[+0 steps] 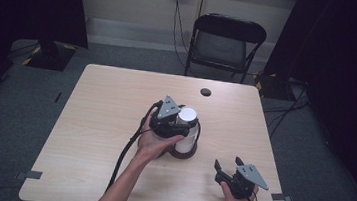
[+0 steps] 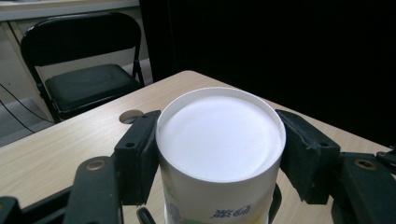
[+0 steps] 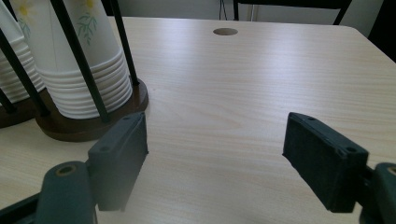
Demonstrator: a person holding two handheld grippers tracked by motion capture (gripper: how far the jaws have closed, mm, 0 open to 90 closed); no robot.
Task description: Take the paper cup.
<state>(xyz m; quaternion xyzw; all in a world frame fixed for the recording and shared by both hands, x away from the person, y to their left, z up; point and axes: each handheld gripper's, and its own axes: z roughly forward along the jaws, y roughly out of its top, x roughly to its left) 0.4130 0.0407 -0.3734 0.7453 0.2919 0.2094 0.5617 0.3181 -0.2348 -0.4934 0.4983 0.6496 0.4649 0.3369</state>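
A round dark wooden holder (image 3: 88, 126) with thin black upright rods stands near the middle of the table (image 1: 103, 123), and inside it sits a stack of white paper cups (image 3: 88, 70), nested upside down so their rolled rims pile up just above the base. The right gripper view shows leaf and flower prints on the cup walls, and a second stack at the far left edge, on a dark base of which only a sliver is seen. The top cup (image 2: 219, 140) of the stack shows its white flat bottom facing up, with blue print on its side. The left gripper (image 1: 174, 122) is at the top of the stack: its two black jaws sit one on each side of the top cup, pads against its wall, closed on it. The right gripper (image 1: 227, 167) is held low over the table's near right part, well apart from the holder, its jaws spread wide with bare tabletop between them. A black folding chair (image 1: 225, 40) stands beyond the table.
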